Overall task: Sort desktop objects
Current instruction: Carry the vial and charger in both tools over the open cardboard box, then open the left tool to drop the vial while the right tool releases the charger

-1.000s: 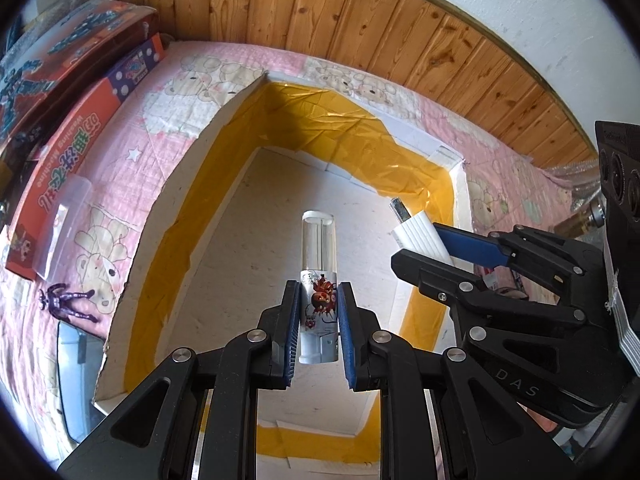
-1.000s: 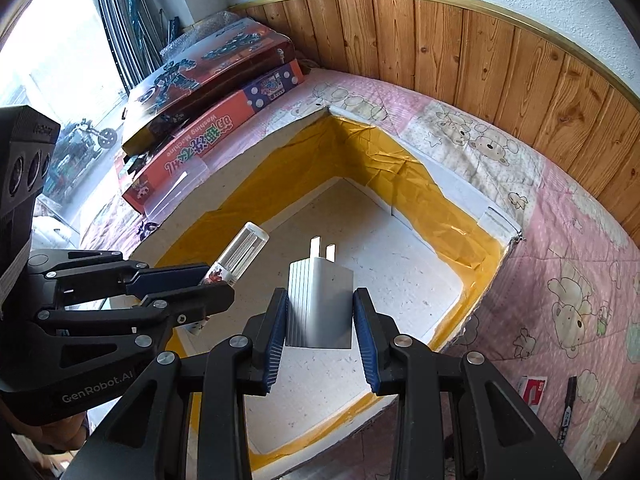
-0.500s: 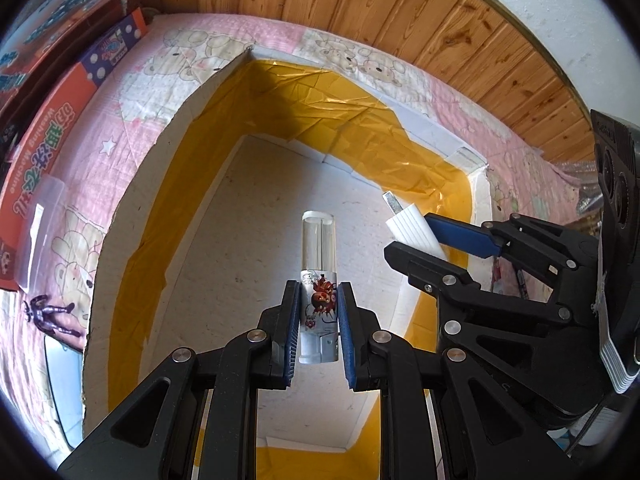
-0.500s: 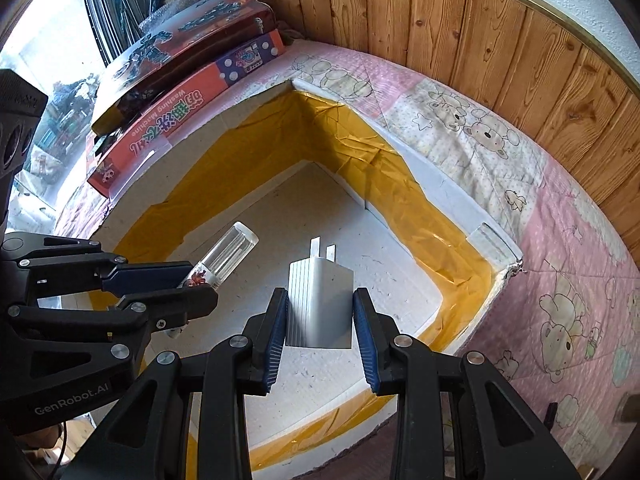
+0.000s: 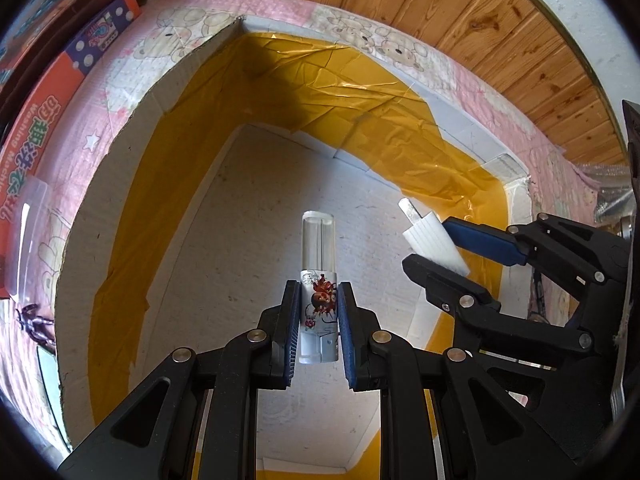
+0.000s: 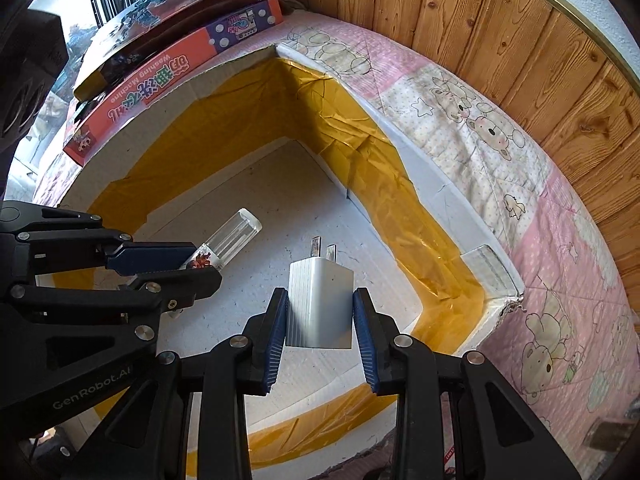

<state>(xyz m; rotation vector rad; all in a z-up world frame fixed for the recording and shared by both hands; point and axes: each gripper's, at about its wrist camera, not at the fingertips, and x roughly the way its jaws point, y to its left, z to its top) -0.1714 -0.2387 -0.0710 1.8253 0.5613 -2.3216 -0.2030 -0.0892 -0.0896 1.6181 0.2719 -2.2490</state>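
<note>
The left gripper (image 5: 319,320) is clenched on a clear plastic cylindrical tube with a red cartoon print (image 5: 319,280), its blue pads gripping the printed lower half, the transparent cap end pointing down into the box. The right gripper (image 6: 320,320) is clenched on a white ribbed wall charger with two metal prongs (image 6: 320,304), prongs leading. Both items hang above the white speckled floor of an open cardboard box lined with yellow tape (image 6: 360,168), not touching it

Risk: the two grippers stand close together, so a sideways drift could knock charger against tube. The tube is round and smooth; released from this height it may roll toward a wall. The charger, dropped prongs first, would probably tip over

Outside the box lie a pink bear-print quilt (image 6: 492,128) and a red washing-machine toy carton (image 6: 160,76)
</note>
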